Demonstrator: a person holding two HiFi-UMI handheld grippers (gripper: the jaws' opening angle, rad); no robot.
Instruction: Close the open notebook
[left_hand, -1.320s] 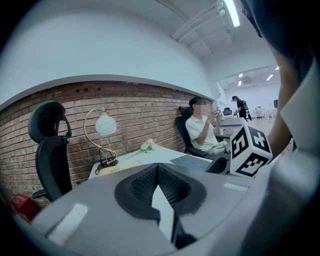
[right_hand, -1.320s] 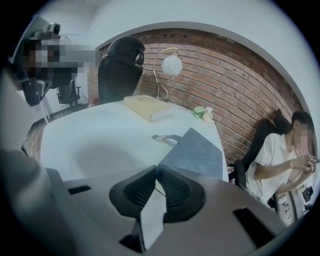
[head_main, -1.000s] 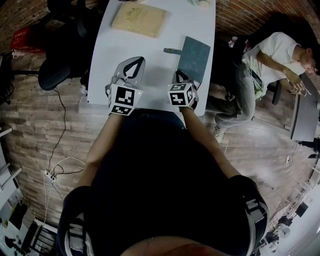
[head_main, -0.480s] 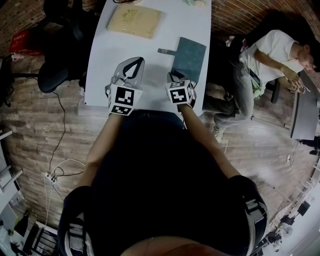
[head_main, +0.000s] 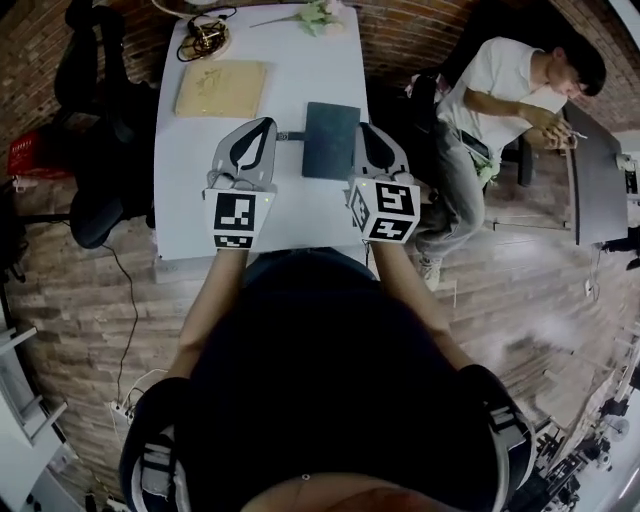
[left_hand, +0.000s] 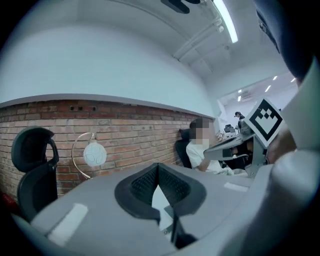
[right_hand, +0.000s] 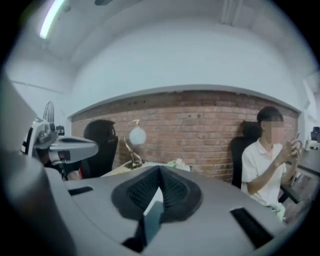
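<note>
1. The notebook (head_main: 331, 140) lies shut, dark cover up, flat on the white table (head_main: 290, 215). It sits on the table's right half, close to the right edge.
2. A small grey tab (head_main: 290, 135) sticks out from its left side. I cannot tell what it is.
3. In the head view the notebook lies between the two grippers and neither touches it.
4. The right gripper (head_main: 366, 130) hangs just beside the notebook's right edge, over the table's rim. Its jaws have just been closing and now meet at the tips, clenched on nothing. A strip of the dark cover shows through the gap behind the tips.
5. The left gripper (head_main: 263, 124) is off to the notebook's left, above bare tabletop. Its own view shows the ribbed pads (left_hand: 145, 187) drawn together tip to tip, with nothing caught between them.
6. A tan book (head_main: 221, 88) lies farther up the table on the left side, well apart from the notebook.
7. At the far end a lamp (left_hand: 94, 154) with a round white globe stands before a brick wall (right_hand: 200, 130).
8. A black chair (head_main: 95, 70) stands left of the table.
9. A person (head_main: 500, 85) in a white shirt sits to its right.
</note>
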